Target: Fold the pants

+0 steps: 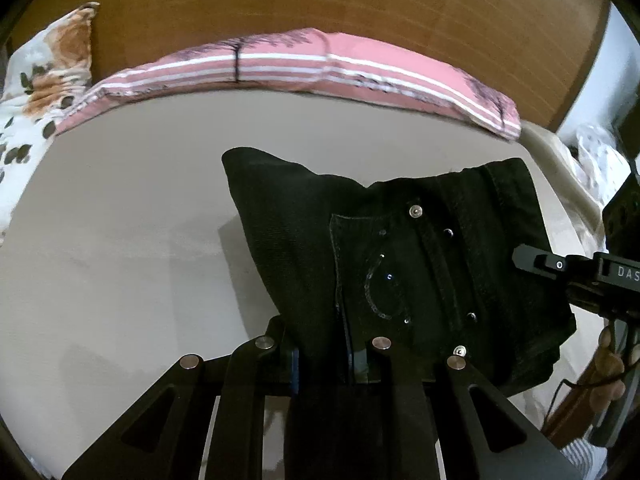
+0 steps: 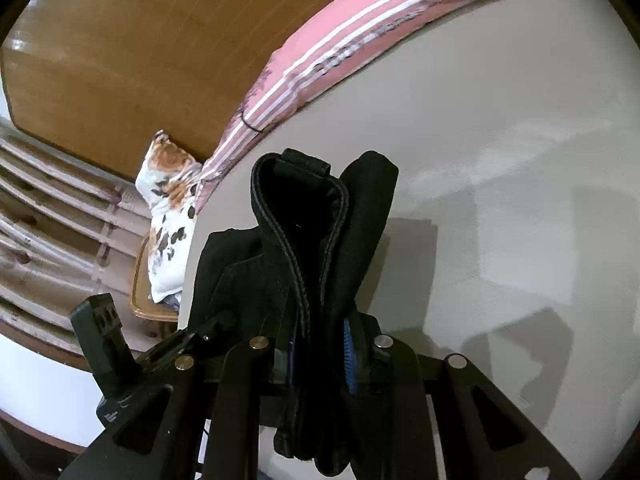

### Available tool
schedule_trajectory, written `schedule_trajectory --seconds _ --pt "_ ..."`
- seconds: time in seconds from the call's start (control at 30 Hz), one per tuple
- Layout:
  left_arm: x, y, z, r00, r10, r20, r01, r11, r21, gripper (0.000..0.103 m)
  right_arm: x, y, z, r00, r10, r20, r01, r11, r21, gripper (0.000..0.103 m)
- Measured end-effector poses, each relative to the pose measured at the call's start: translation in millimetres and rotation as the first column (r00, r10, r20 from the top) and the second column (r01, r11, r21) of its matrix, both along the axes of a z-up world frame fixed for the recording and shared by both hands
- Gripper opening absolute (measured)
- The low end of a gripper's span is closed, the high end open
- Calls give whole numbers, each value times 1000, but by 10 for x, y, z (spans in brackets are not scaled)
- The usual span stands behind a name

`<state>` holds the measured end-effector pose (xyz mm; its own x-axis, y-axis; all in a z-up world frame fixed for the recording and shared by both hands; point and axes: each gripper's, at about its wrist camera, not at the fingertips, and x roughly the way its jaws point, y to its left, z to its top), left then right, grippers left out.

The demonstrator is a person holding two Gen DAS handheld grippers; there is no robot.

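The black two-finger right gripper (image 2: 322, 354) is clamped on bunched black denim pants (image 2: 320, 240), their stitched waistband looping above the beige bedsheet (image 2: 500, 200). Beyond the pants lies a pink striped pillow (image 2: 340, 40); what seems the other black gripper (image 2: 104, 328) sits at their left.

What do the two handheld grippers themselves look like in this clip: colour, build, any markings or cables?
Both are matte black. The left gripper and right gripper have flat linkage arms with triangular cut-outs, round silver pivot pins, and blue ribbed pads inside the fingers. In the left wrist view, the right gripper's body carries white lettering "DAS", cut off by the frame, with a thin dark cable below.
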<state>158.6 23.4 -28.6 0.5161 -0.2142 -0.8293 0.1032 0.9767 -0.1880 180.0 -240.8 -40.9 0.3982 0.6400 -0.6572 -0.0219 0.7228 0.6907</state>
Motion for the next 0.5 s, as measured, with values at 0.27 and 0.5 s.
schedule_trajectory --seconds 0.27,0.5 --pt "345 363 9 999 39 24 -39 999 9 16 521 349 -35 999 32 -3 -32 999 18 18" --pt "703 499 34 998 51 44 -52 999 14 16 923 488 -58 999 35 -2 -35 999 29 18"
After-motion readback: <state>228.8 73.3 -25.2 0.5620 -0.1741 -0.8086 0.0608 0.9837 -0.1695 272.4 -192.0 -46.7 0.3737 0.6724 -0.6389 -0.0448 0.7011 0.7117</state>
